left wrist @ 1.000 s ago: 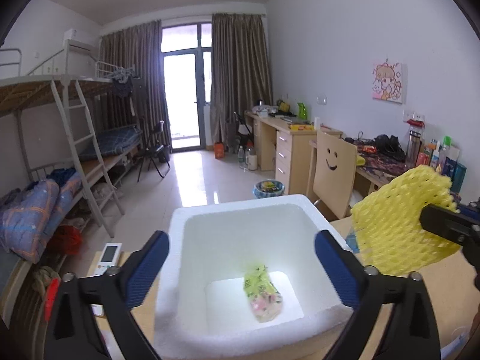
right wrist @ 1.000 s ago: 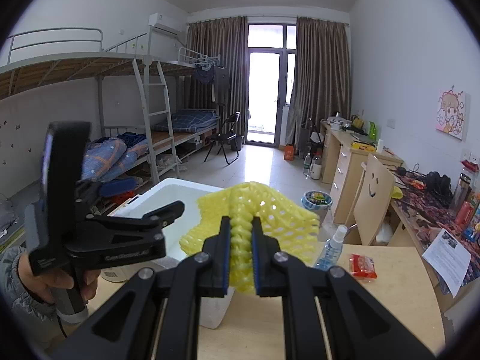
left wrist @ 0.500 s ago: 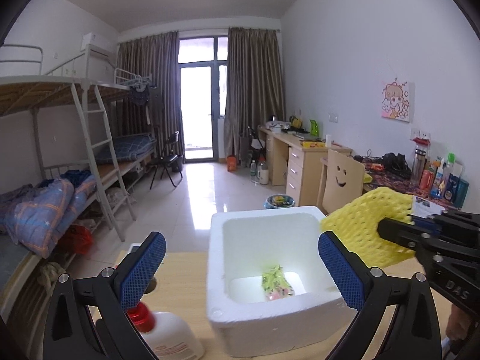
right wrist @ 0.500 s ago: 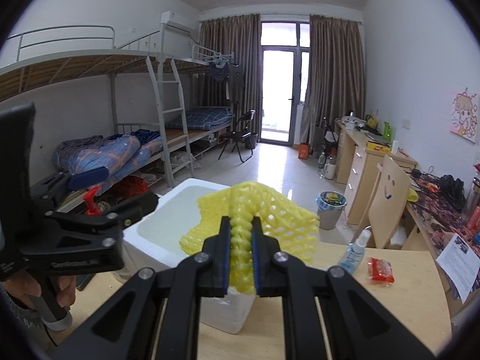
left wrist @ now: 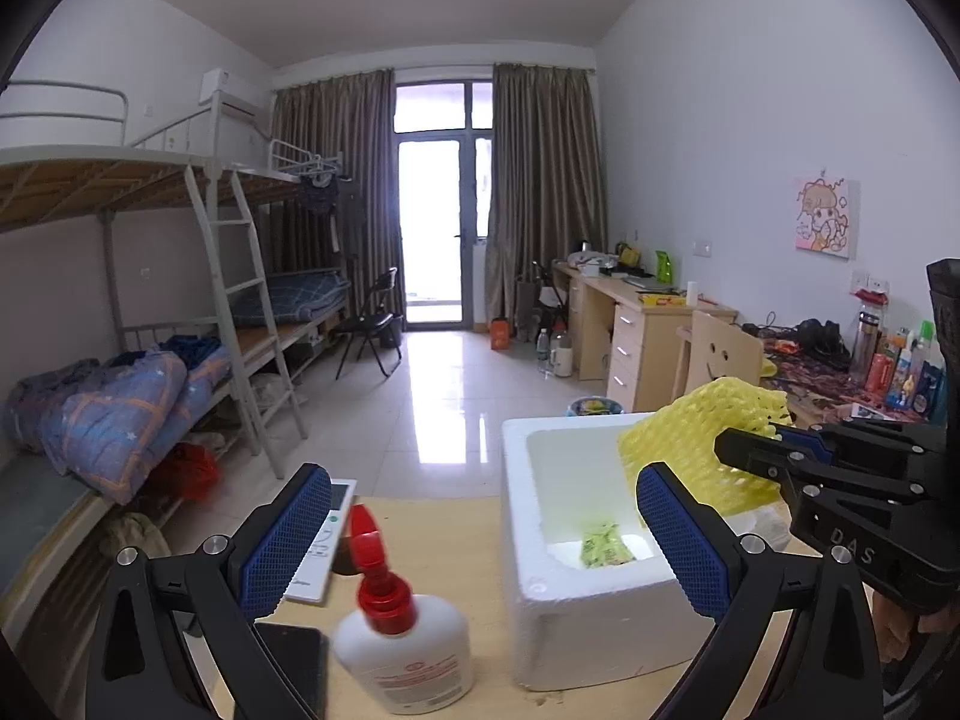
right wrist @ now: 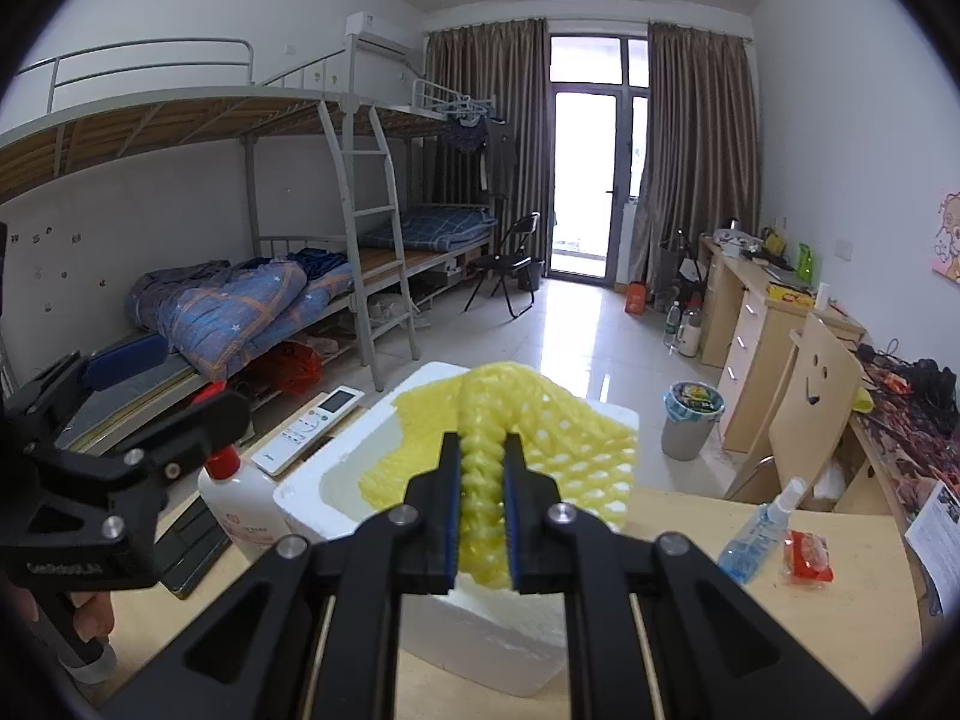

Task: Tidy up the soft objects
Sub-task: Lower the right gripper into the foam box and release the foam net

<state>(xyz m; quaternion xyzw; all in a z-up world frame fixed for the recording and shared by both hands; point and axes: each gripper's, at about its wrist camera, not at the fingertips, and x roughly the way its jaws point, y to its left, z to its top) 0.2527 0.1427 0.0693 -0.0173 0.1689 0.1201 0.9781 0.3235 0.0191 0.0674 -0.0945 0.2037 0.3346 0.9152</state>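
Note:
A yellow foam net is pinched between the pads of my right gripper, which is shut on it. The net hangs over the opening of a white foam box on the wooden table. In the left wrist view the net covers the box's far right corner, with the right gripper reaching in from the right. A green packet lies on the floor of the box. My left gripper stands open and empty, just left of the box.
A white bottle with a red cap, a white remote and a dark phone lie left of the box. A blue spray bottle and a red packet sit on the table's right side. Beds, desks and a chair stand beyond.
My left gripper has drawn back and to the left, so the box now sits right of its centre and the bottle has come into view. My right gripper has carried the net over the box.

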